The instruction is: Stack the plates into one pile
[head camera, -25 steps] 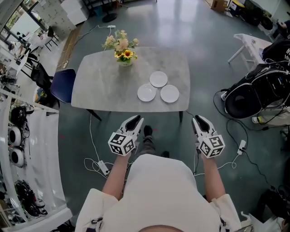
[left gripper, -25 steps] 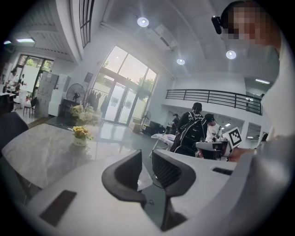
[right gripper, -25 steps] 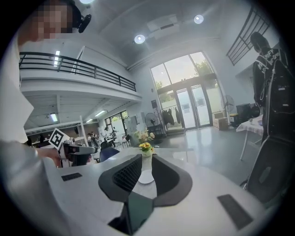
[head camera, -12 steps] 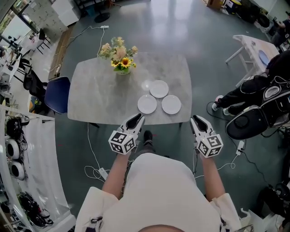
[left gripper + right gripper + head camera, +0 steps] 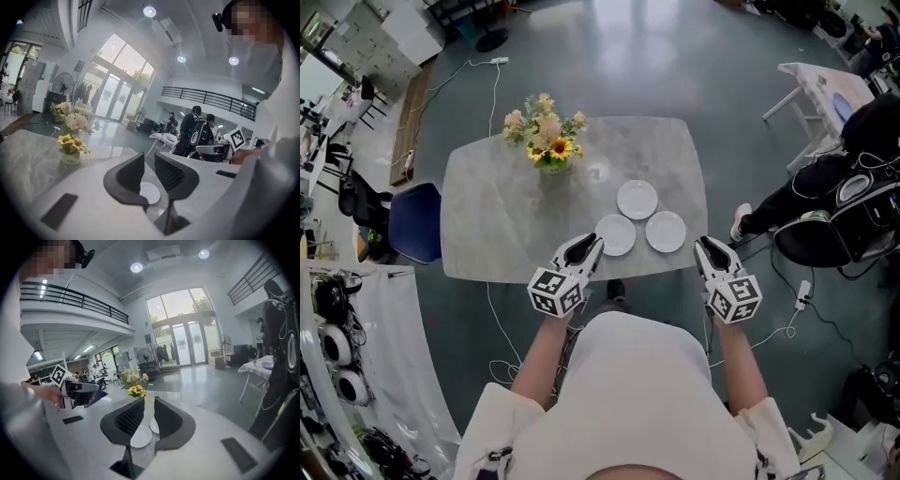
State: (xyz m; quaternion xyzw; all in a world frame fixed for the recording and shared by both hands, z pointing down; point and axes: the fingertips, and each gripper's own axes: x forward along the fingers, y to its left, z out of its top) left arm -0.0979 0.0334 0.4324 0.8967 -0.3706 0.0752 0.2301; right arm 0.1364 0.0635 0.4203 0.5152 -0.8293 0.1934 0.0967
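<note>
Where plates (image 5: 637, 199) sit — grey marbled table (image 5: 492, 220).

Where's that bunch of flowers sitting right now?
In the head view, the flowers stand near the far edge of the table, up and left of the three white plates.

The right gripper (image 5: 149, 399) holds its two dark jaws apart, and nothing is gripped between them. Through the gap, two white plates lie on the grey table (image 5: 112, 397): a near plate (image 5: 140, 437) and a far plate (image 5: 153, 425) just behind it; I cannot tell whether they touch. Further back stands a small pot of flowers (image 5: 137, 389). At the left a hand holds the left gripper (image 5: 91, 392), with its marker cube (image 5: 58, 375) on top. Behind are tall glass doors (image 5: 185, 345) and a shiny floor (image 5: 211, 380).
</note>
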